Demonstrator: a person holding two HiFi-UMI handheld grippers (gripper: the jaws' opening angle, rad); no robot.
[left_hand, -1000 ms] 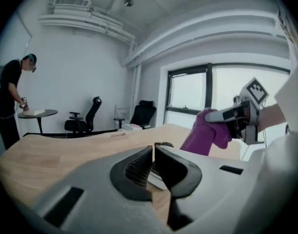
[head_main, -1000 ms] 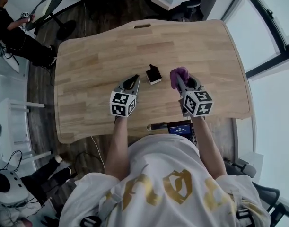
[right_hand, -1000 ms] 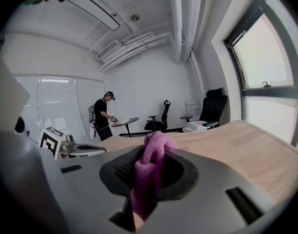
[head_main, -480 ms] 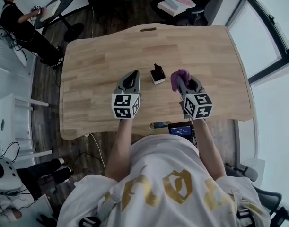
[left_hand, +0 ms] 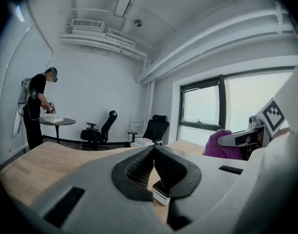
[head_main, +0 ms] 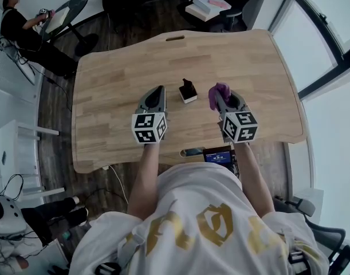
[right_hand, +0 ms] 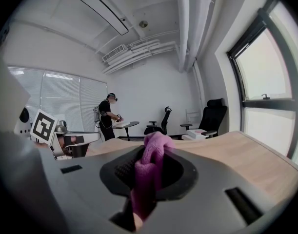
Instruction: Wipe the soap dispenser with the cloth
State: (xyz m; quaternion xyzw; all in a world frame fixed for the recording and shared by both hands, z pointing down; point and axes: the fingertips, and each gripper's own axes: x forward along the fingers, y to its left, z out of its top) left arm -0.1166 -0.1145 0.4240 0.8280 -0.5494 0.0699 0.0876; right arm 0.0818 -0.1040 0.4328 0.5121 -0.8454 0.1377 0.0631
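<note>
Left gripper hung over the table, jaws pressed together, nothing in them. Soap dispenser stood on the table between both grippers, untouched. It looked small, rigid, likely light and tippy, so best braced low at its white base. Right gripper pinched the purple cloth, which was soft and limp and bunched past the jaws.

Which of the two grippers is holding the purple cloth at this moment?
The right gripper: its fingers are shut on the purple cloth, which bulges out above them. The left gripper has its fingers shut too, but nothing is between them.
</note>
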